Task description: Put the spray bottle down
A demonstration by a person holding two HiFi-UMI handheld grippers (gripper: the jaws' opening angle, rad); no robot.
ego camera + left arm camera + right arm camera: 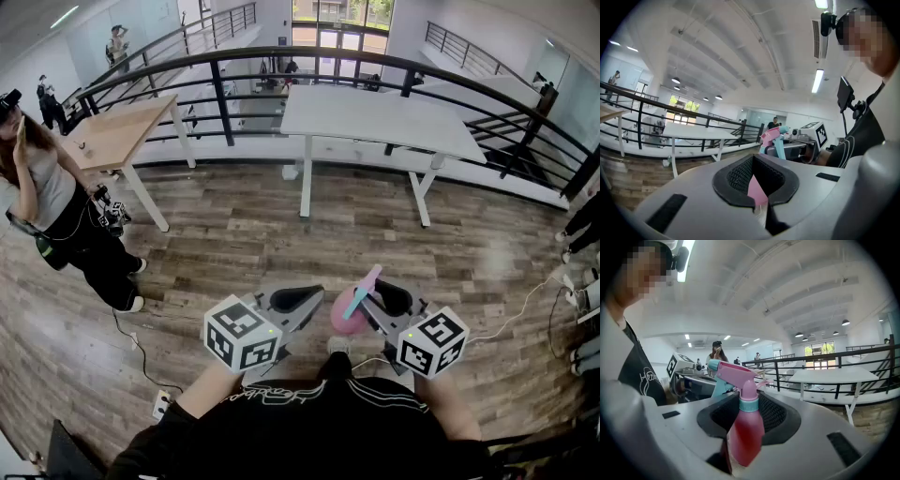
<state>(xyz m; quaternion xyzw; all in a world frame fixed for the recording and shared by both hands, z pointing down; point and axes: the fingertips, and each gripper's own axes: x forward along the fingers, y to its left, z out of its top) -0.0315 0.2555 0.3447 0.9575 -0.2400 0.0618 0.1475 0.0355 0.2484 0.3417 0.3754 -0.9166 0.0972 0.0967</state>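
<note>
A pink spray bottle (347, 317) with a teal trigger and a pink nozzle head stands between the jaws of my right gripper (377, 300), which is shut on its body. In the right gripper view the bottle (743, 437) is upright, nozzle pointing left, and fills the black pads (778, 413). My left gripper (295, 302) is held level beside it, a hand's width to the left. In the left gripper view a thin flat pink piece (755, 187) sits pinched where that gripper's black pads (736, 176) meet. The bottle (771, 137) shows beyond them.
Both grippers hang over a wooden plank floor (234, 244). A white table (375, 114) stands ahead and a wooden table (122, 131) at the left, with a black railing (225, 98) behind them. A person (56, 211) stands at the left. A cable and socket strip (159, 403) lie on the floor.
</note>
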